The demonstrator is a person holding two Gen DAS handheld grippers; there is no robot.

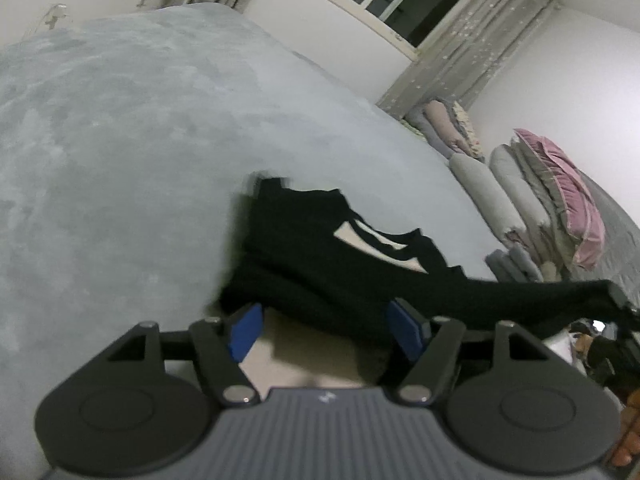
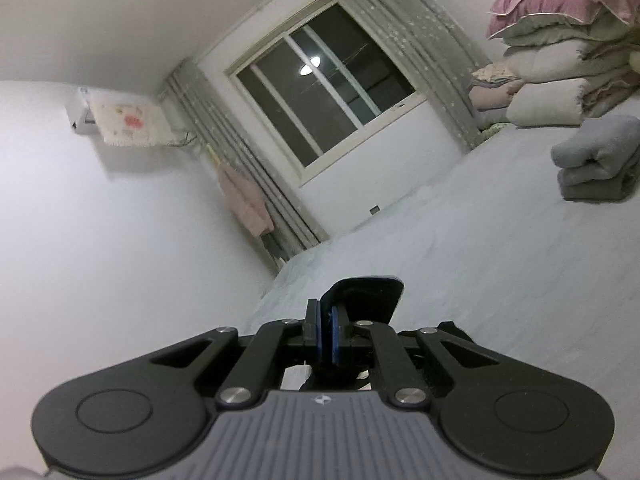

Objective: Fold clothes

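A black garment (image 1: 320,264) with a white patch lies bunched on the grey bed cover (image 1: 120,140) near its front edge. My left gripper (image 1: 324,330) stands open just in front of it. The blue pads (image 1: 244,332) sit on either side of the garment's near hem without pressing it. One black sleeve (image 1: 540,292) stretches out to the right, where a dark gripper part (image 1: 620,300) holds its end. In the right wrist view my right gripper (image 2: 326,332) is shut on a fold of black cloth (image 2: 364,300), raised above the bed (image 2: 480,260).
Folded quilts topped by a pink blanket (image 1: 560,184) are stacked at the bed's right side. A folded grey towel (image 2: 592,160) lies on the cover beside that stack. A window (image 2: 320,88) with grey curtains is in the far wall.
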